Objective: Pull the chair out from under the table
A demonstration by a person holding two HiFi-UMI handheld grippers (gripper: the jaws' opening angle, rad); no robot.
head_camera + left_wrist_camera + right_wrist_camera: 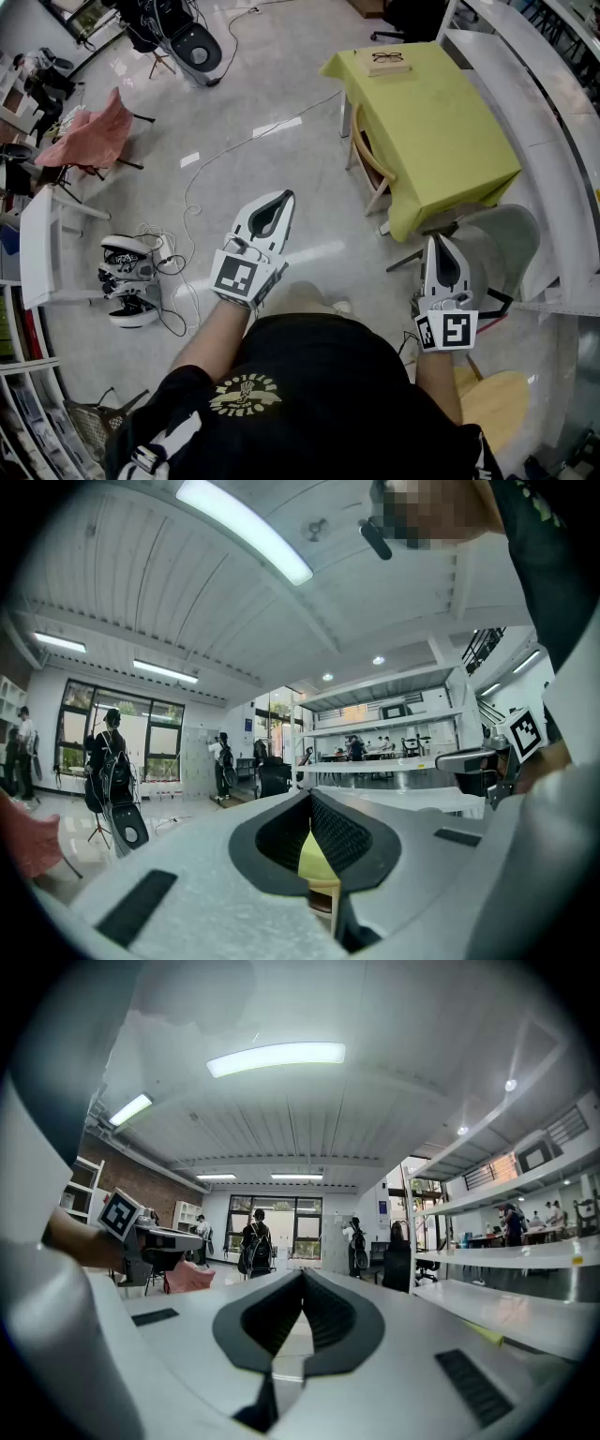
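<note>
Progress: hardly started by the look of it; wooden chair [363,150] still tucked under the table [441,131] with the yellow-green cloth; approach, grip and pull all left.
Left gripper [283,196]: clenched on nothing, fingertips aimed toward the table.
Right gripper [439,241]: closed, empty.
Chair place: well ahead of both sets of fingertips, right of the left ones, left of the right ones.
Chair heading: seat under the cloth, curved backrest facing the open floor; backrest's long axis along the table edge.
</note>
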